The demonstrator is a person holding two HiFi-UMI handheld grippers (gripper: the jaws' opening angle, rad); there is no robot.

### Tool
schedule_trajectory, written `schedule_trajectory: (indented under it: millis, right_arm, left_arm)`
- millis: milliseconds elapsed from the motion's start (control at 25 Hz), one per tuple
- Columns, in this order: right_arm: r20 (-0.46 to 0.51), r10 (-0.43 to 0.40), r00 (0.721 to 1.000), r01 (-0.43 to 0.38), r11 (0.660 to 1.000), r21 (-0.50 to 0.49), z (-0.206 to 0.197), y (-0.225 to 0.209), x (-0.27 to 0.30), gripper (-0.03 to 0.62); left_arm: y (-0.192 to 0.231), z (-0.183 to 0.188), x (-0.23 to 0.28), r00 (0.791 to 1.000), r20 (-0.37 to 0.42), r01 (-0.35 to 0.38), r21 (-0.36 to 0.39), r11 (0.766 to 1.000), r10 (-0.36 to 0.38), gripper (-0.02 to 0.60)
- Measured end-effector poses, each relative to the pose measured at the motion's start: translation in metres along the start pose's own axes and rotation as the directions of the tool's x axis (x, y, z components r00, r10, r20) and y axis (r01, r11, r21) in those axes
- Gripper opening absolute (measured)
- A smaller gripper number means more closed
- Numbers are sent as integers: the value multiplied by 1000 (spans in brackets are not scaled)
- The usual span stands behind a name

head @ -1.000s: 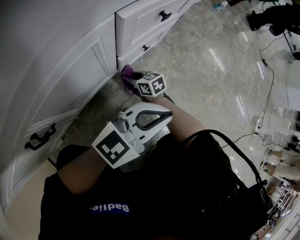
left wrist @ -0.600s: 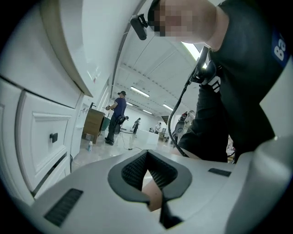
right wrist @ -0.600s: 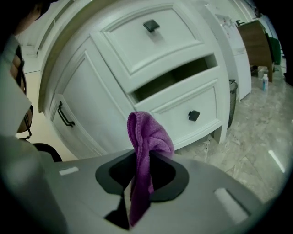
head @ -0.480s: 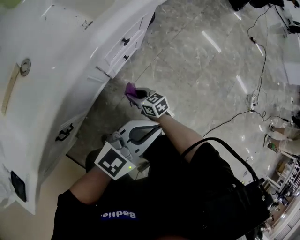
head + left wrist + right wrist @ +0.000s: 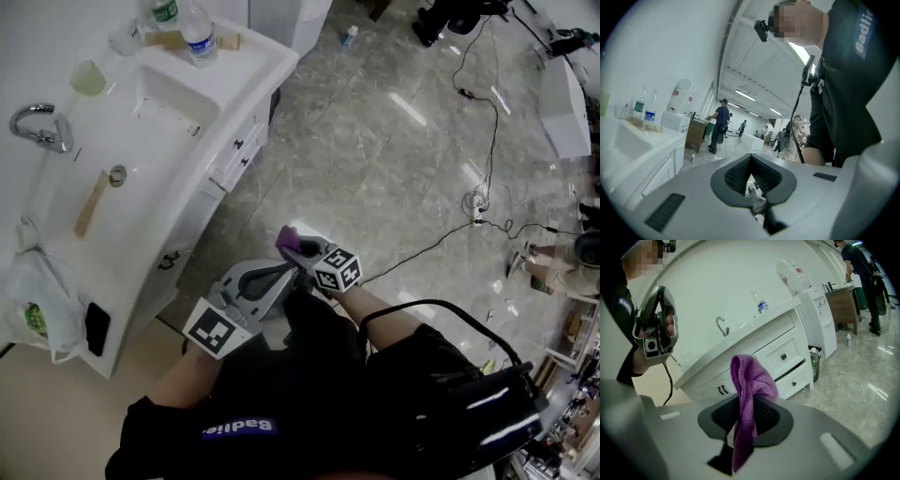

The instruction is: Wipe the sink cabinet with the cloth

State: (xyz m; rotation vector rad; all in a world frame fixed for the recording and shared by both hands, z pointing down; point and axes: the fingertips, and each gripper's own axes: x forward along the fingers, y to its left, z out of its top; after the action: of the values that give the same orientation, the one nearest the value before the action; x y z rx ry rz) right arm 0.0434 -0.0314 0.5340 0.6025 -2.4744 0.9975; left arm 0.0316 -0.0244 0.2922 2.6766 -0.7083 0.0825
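Observation:
The white sink cabinet (image 5: 202, 202) stands at the upper left of the head view, with its basin and countertop seen from above. My right gripper (image 5: 300, 249) is shut on a purple cloth (image 5: 290, 240), held over the marble floor well away from the cabinet. In the right gripper view the cloth (image 5: 751, 385) sticks up from between the jaws and hangs down, with the cabinet's drawers (image 5: 783, 357) behind it. My left gripper (image 5: 279, 273) sits just beside the right one, shut with nothing in it. The left gripper view (image 5: 751, 161) looks along the cabinet (image 5: 651, 173).
The countertop holds a faucet (image 5: 37, 127), water bottles (image 5: 197, 37), a black phone (image 5: 97, 328) and a plastic bag (image 5: 37, 309). Cables (image 5: 478, 202) lie on the floor at right. A bin (image 5: 814, 359) stands beside the cabinet. People (image 5: 717, 124) stand far off.
The view has pulled up and back from the cabinet. Both grippers have come away from its base toward the person, the cloth still in the right one.

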Motion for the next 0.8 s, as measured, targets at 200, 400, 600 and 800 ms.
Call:
schedule_trajectory:
  millis: [200,400,600,800]
  right_arm:
    - [87,4,996,-3,1000,-16,63,77,-60,72]
    - [159,37,987,-27,998,-63,124,149,-121,72]
    - [236,83,968,-55,991,-126,184,197,-158,72]
    - [328,130,936,-74,981,-180,227,232,-189,72]
  left_arm:
    - [-44,74,-22,1000,-6,19,65,998,-18,5]
    - [-77,140,-52,1000,1,-3,121,993,3,5]
    - [-82,166,-83,999,11,-42,147,988,41,6]
    - [-90,193,-102,996,69,-62,127,990,54,5]
